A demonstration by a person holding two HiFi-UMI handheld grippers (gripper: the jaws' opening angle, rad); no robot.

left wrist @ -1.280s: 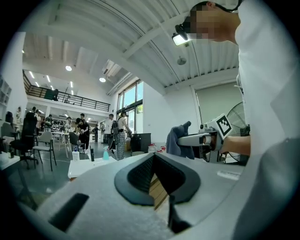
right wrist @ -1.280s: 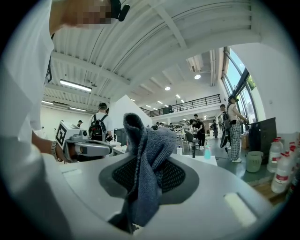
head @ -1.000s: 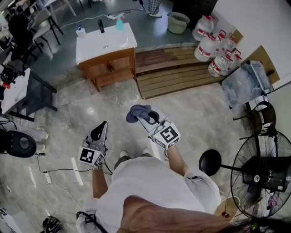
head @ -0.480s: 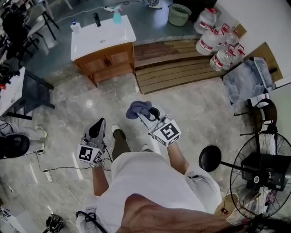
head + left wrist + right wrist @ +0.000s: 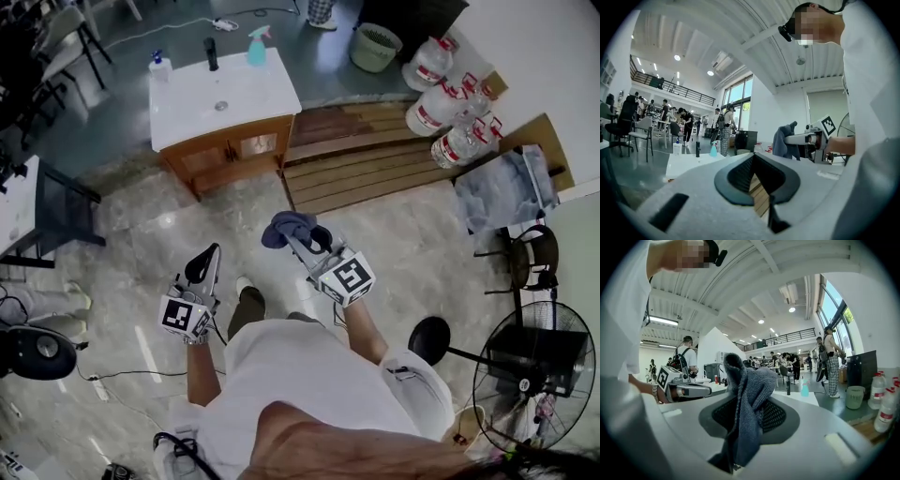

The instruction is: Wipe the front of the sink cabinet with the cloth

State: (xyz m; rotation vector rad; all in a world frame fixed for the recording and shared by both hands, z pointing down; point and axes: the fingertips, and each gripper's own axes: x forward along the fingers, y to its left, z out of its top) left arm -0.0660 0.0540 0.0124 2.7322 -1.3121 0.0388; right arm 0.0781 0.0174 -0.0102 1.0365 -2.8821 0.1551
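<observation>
Clenched on the blue-grey cloth [image 5: 286, 228], my right gripper [image 5: 305, 242] has the fabric bunched between its jaws and spilling out over their tips. My left gripper [image 5: 206, 261] is just to its left, jaws together at the tips with nothing between them. Both are held over pale stone floor [image 5: 394, 244], well apart from the sink cabinet [image 5: 230, 145], whose wooden front with two doors faces me across a stretch of that floor. On the cabinet's white top [image 5: 253, 94] a soap bottle [image 5: 159, 66], a black tap [image 5: 212, 53] and a teal spray bottle [image 5: 256, 45] stand along the far edge. Just beside the cabinet on the right lies a low deck of wooden planks [image 5: 361, 155], running toward a cluster of large clear water jugs [image 5: 441, 103] with red caps; I cannot tell how full they are. A green bin [image 5: 375, 45] stands beyond the planks, its inside too dark to read. At the left edge I see a dark table [image 5: 61, 202], and a cable [image 5: 112, 354] trails over the floor near my left gripper. To my right stand a round black stool [image 5: 429, 339] and a big floor fan [image 5: 534, 375]. One shoe [image 5: 246, 291] of mine shows between the grippers.
</observation>
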